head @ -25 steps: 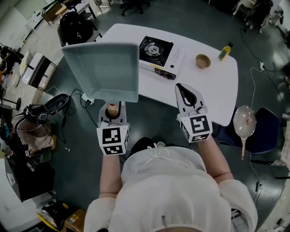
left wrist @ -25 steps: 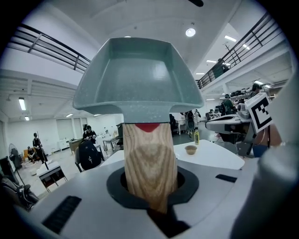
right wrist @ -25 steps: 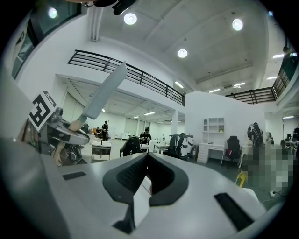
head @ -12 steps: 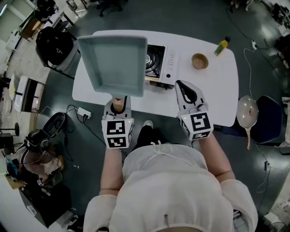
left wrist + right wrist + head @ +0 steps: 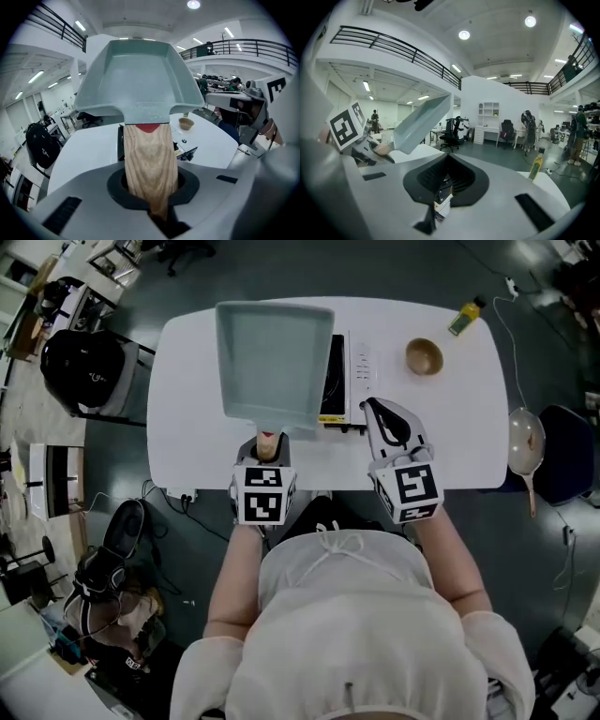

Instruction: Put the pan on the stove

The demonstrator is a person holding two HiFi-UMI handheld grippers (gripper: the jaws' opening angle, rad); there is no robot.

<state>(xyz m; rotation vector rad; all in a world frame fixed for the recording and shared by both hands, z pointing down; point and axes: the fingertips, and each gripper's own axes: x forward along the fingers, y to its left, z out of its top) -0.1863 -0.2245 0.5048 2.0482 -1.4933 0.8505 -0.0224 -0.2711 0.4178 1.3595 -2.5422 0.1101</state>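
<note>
Your left gripper (image 5: 266,444) is clamped on the light wooden handle (image 5: 150,159) of the square grey-green metal pan (image 5: 275,357); both jaws press the handle's sides. You hold the pan up in the air, not resting on anything. In the right gripper view it tilts, front edge raised. From the head view it hangs over the white oval table (image 5: 187,399) and hides most of the black-and-white portable gas stove (image 5: 334,381); only the stove's right strip and control panel show. Your right gripper (image 5: 373,409) has its jaw tips together with nothing held, and it hovers just right of the stove's near corner. A small round wooden bowl (image 5: 424,356) sits on the table right of the stove. A yellow bottle with a dark cap (image 5: 466,317) lies near the table's far right edge.
</note>
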